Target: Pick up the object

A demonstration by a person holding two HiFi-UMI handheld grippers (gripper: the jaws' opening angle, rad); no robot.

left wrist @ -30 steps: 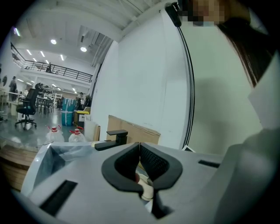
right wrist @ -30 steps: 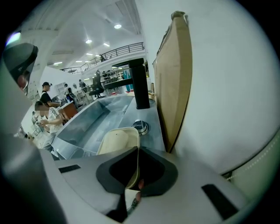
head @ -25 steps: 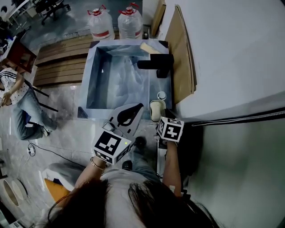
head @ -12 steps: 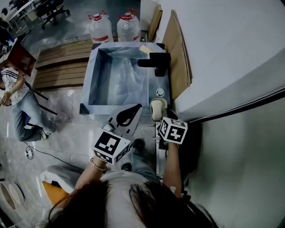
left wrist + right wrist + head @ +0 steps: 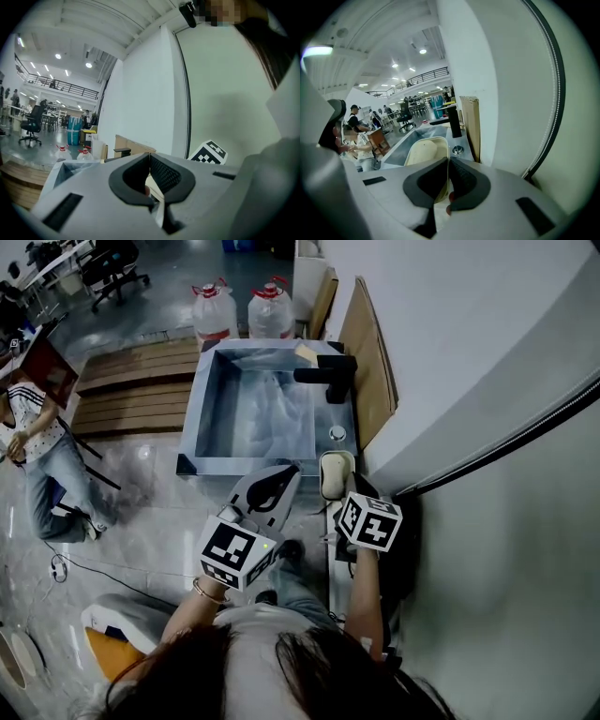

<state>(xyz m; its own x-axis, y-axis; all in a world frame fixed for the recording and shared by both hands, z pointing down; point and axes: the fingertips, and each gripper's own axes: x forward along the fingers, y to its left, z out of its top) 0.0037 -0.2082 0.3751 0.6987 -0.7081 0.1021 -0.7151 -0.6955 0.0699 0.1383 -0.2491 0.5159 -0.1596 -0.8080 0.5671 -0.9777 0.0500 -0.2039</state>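
Observation:
A cream, shallow dish (image 5: 333,472) is held over the steel sink's (image 5: 190,424) front right corner. My right gripper (image 5: 339,491) is shut on the dish's near rim. In the right gripper view the dish (image 5: 423,151) sticks out ahead of that gripper (image 5: 448,162), with its rim pinched between the black pads. My left gripper (image 5: 284,471) hovers just left of the dish, at the sink's front edge. Seen in its own view, the left gripper (image 5: 149,158) has its jaws together with nothing between them.
A black faucet (image 5: 328,377) stands on the sink's right rim, with a round metal fitting (image 5: 337,433) nearer me. Cardboard sheets (image 5: 366,362) lean on the white wall at right. Two water bottles (image 5: 242,307) stand behind the sink. A person (image 5: 37,451) sits at far left.
The head view has shifted a little, so the sink sits slightly differently in the frame. Both grippers stay by the sink's front right corner, and the right one still holds the dish.

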